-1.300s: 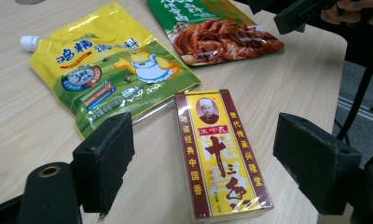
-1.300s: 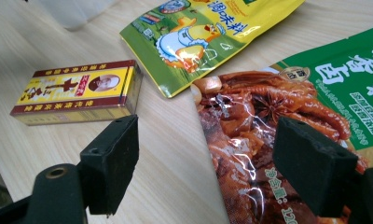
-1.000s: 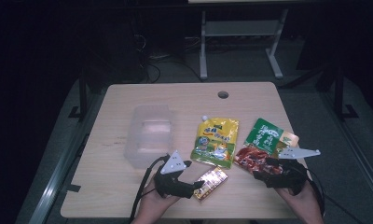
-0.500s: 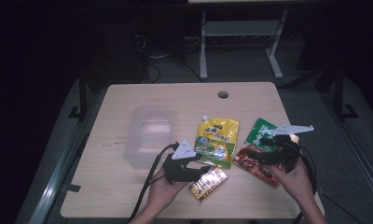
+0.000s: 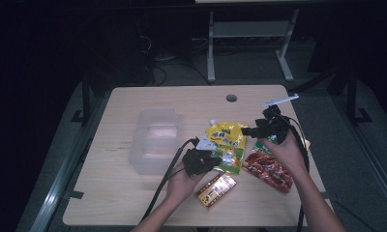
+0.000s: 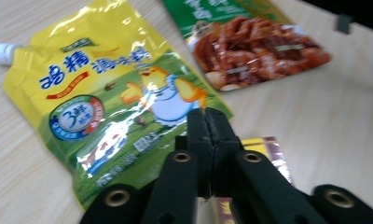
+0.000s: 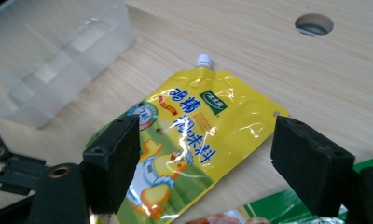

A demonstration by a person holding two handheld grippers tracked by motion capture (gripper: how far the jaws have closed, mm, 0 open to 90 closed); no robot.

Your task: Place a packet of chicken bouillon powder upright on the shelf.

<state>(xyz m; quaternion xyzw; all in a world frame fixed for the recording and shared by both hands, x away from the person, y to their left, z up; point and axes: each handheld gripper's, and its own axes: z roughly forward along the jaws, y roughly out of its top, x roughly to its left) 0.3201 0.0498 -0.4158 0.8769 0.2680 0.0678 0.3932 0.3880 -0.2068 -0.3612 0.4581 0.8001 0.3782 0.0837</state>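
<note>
Here we have the table (image 5: 133, 203), pale wood, with a cable hole (image 5: 231, 98) at its far edge. Left of centre stands the clear plastic bin (image 5: 154, 140), empty as far as we can see, likely the place the packets are meant to go. Just right of it lies the yellow pouch (image 5: 226, 140), flat, its white spout pointing far-left toward the bin. Right of that lies the red snack packet (image 5: 269, 169), partly under the right forearm, a green packet (image 7: 268, 205) showing beside it, and near us a small gold packet (image 5: 216, 188).

Our right gripper (image 5: 247, 131) hangs over the pouch's far right edge, jaws spread wide with the pouch between them in its own view (image 7: 205, 140); we judge it is lining up for a pinch. Our left gripper (image 5: 215, 157) rests at the pouch's near end, jaws pressed together on nothing (image 6: 207, 122), perhaps to pin the pouch flat.
</note>
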